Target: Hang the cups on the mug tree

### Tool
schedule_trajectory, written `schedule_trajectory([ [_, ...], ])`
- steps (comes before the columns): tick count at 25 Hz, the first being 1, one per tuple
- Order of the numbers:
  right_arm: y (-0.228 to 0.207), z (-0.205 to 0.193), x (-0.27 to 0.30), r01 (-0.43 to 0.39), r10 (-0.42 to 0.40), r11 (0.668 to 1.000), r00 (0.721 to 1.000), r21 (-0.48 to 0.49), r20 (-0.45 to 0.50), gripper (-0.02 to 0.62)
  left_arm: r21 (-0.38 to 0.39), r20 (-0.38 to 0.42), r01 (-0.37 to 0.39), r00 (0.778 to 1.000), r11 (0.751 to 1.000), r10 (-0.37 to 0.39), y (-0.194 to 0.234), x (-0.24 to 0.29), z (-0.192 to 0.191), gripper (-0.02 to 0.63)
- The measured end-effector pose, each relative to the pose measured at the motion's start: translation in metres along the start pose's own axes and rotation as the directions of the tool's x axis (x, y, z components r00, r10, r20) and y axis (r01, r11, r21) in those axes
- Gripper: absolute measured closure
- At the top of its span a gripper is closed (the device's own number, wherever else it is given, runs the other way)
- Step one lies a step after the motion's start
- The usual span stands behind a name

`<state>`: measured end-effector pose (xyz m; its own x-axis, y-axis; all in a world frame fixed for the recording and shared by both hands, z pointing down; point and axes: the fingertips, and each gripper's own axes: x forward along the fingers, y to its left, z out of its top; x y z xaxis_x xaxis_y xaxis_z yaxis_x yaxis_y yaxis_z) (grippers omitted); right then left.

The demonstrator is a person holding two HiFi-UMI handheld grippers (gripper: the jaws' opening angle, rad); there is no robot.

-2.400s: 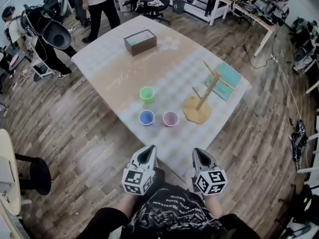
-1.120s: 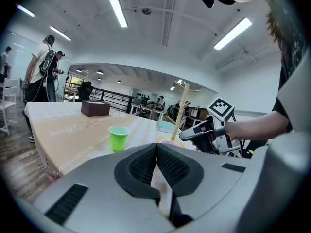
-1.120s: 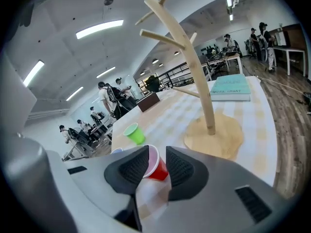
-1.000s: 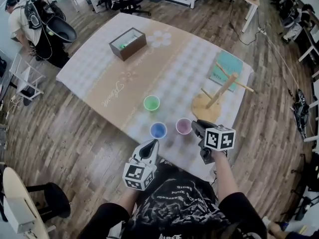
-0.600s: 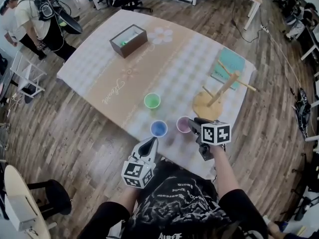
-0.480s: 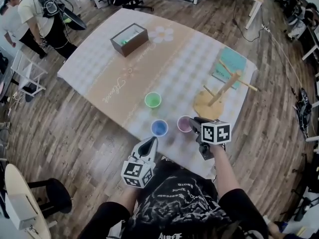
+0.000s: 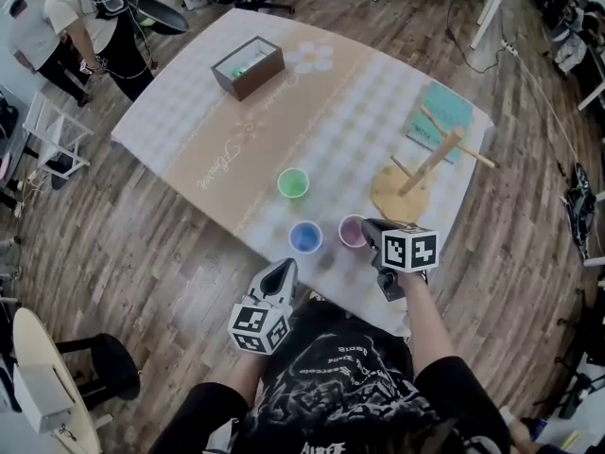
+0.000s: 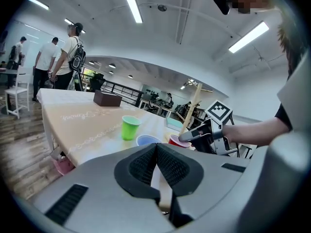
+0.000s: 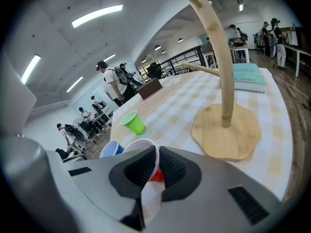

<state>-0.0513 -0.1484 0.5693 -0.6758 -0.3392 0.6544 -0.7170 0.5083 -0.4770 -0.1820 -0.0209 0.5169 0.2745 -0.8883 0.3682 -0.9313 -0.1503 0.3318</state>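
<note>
Right tongs (image 9: 156,161) narrow; jaws just closed in on rim wall of red cup (image 7: 352,232), one pad inside, one outside. Left tongs (image 8: 156,152) shut, empty. Mug tree (image 9: 224,72) ahead, slightly right. I judge: squeeze gently, thin wall may buckle; lift straight up before swinging toward peg.

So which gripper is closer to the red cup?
Right. The right gripper has just closed on the rim of the red cup; the left gripper, shut, hangs back by the table edge.
</note>
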Motion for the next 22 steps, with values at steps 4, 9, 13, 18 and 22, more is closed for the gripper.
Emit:
schedule_trajectory([
  [4, 0.002, 0.001, -0.002, 0.01, -0.01, 1.0, 1.0, -0.012, 0.013, 0.561, 0.001, -0.001, 0.007, 1.0, 1.0, -0.007, -0.001, 0.001, 0.0, 0.586],
  [9, 0.003, 0.005, -0.012, 0.034, -0.032, 0.998, 0.998, -0.044, 0.054, 0.563, 0.001, 0.004, 0.012, 1.0, 1.0, -0.012, -0.002, 0.002, 0.0, 0.586],
  [13, -0.005, 0.011, -0.028, 0.101, -0.094, 0.993, 0.99, -0.064, 0.107, 0.563, 0.006, 0.0, 0.031, 1.0, 1.0, -0.031, -0.007, 0.007, 0.0, 0.586],
  [18, -0.011, 0.02, -0.05, 0.155, -0.143, 0.986, 0.975, -0.056, 0.171, 0.563, 0.014, -0.011, 0.044, 0.999, 0.999, -0.044, -0.012, 0.011, -0.002, 0.586],
  [22, -0.015, 0.027, -0.068, 0.187, -0.172, 0.981, 0.96, -0.049, 0.219, 0.563, 0.023, -0.01, 0.057, 0.998, 0.998, -0.057, -0.018, 0.012, 0.0, 0.586],
])
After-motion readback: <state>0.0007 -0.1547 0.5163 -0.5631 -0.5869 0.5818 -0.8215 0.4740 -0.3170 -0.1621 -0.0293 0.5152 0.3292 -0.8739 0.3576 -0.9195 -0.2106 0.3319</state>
